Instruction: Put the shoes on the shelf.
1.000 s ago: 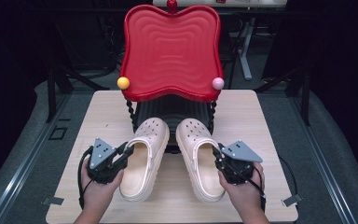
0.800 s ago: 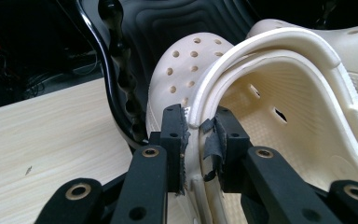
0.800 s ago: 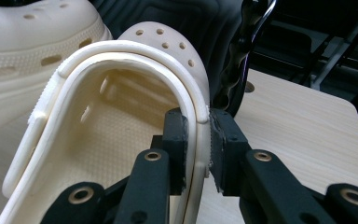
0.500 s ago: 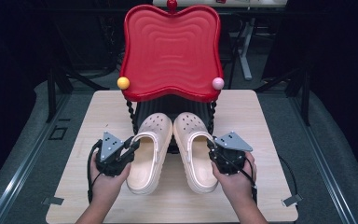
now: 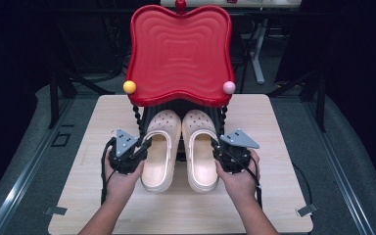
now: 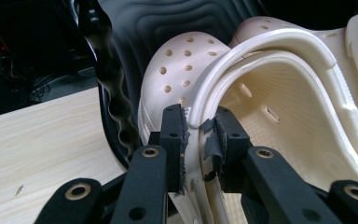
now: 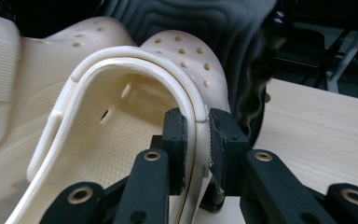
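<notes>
From above, I see two cream clogs lying side by side on the tabletop (image 5: 274, 196), toes tucked under a red chair seat (image 5: 180, 54) so that their fronts are partly hidden. My left hand-held gripper (image 5: 139, 149) sits at the outer edge of the left clog (image 5: 159, 156), and my right hand-held gripper (image 5: 221, 152) at the outer edge of the right clog (image 5: 200, 156). Grey plates and my own hands cover the jaws here, so I cannot judge the grip from this angle.

Along the left hand-held gripper (image 6: 200, 135), the jaws stand narrow and pinch the left clog's (image 6: 270, 107) side wall, one pad outside, one inside the shoe. A black twisted chair leg (image 6: 114, 93) rises just beside it; the leg's foot is cut off behind the jaw. The pad covering looks torn.

Along the right hand-held gripper (image 7: 198, 140), the jaws likewise clamp the right clog's (image 7: 121, 130) rim, with the wall squeezed between them. The other clog (image 7: 9, 84) is cut off at the frame's left, and the chair leg (image 7: 254, 88) behind is blurred.
</notes>
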### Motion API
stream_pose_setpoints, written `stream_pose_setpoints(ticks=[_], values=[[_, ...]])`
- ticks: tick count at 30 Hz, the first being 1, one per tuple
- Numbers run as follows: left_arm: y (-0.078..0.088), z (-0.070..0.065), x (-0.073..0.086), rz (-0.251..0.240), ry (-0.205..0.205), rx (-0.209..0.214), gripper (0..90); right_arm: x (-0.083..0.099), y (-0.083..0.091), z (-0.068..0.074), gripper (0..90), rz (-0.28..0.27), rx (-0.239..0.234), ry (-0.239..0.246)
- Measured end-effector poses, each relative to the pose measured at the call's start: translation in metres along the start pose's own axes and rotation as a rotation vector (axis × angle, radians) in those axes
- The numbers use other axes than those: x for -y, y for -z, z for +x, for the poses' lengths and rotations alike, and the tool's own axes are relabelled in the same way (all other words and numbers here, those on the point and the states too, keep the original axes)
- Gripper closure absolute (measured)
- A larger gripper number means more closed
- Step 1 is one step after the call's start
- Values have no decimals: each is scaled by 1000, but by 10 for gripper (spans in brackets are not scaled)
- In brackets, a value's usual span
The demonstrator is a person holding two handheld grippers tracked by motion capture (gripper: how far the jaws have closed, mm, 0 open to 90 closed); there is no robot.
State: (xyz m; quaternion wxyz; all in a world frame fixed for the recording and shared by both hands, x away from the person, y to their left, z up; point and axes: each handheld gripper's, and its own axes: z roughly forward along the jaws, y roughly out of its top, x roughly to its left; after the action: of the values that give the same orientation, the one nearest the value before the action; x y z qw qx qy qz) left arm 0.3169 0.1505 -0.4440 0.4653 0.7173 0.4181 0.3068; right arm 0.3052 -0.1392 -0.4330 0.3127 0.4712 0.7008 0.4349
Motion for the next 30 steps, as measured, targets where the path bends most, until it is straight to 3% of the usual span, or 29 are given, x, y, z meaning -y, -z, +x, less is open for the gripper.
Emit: stream_pose_setpoints(ticks=[15,21,24,30], values=[[-41,12,-27,-11,8,-31,753,-29,-42,8,747,-29,62,-8],[-51,15,-29,-17,0,-35,743,-35,-54,11,731,-21,109,36],[-50,15,-28,-26,7,-27,732,-33,-55,13,718,-30,111,56],[-48,18,-25,-49,67,9,671,-31,-52,11,654,-35,69,52]])
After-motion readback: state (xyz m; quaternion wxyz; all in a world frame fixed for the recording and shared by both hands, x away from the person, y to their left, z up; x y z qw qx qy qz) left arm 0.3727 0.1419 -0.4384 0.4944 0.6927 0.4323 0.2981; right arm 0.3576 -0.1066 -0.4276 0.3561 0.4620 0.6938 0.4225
